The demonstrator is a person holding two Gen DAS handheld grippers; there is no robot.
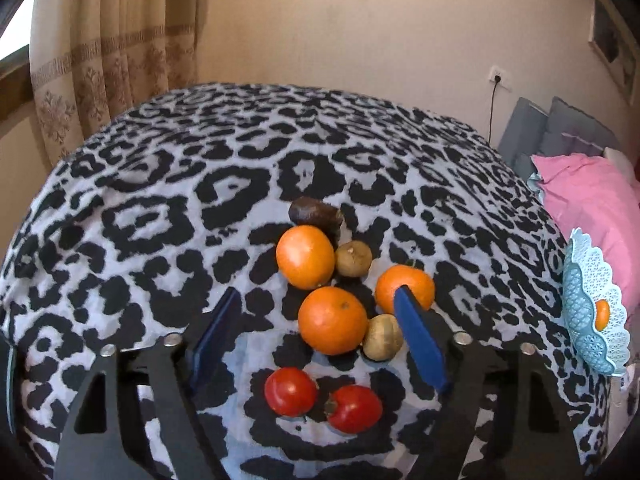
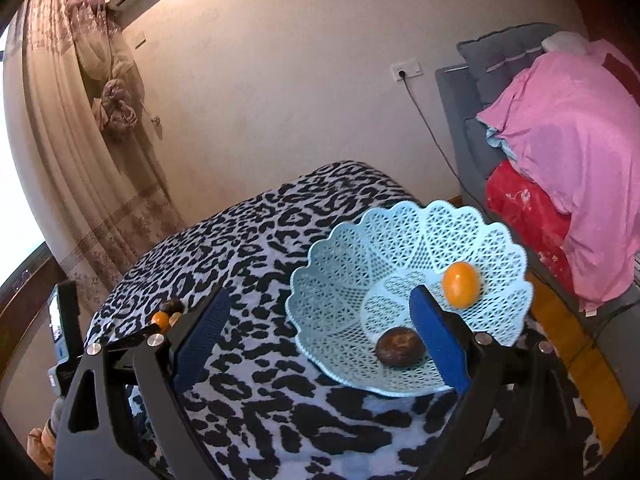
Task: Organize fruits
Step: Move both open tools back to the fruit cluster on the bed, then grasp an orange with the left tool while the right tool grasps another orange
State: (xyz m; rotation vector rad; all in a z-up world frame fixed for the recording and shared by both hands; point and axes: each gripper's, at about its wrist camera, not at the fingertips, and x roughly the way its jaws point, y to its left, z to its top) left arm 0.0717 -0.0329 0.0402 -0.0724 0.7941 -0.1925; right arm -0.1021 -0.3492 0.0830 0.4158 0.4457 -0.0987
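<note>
On the leopard-print cloth [image 1: 200, 200] lies a cluster of fruit: three oranges [image 1: 305, 257], a dark brown fruit [image 1: 314, 212], two small tan fruits [image 1: 353, 258] and two tomatoes [image 1: 291, 391]. My left gripper [image 1: 316, 300] is open, with its blue fingers [image 1: 420, 336] on either side of the nearest orange [image 1: 332, 320] and not touching it. The right finger hides part of another orange [image 1: 416, 280]. My right gripper [image 2: 320, 294] stands open and empty at the near side of a light blue lattice basket [image 2: 340, 248], which holds one orange [image 2: 461, 284] and one dark brown fruit [image 2: 400, 347].
The basket [image 1: 584, 272] stands at the cloth's right edge. A grey sofa with pink bedding [image 2: 568, 152] lies to the right, with a cable [image 2: 432, 132] running down from a wall socket. Curtains [image 2: 80, 140] hang on the left.
</note>
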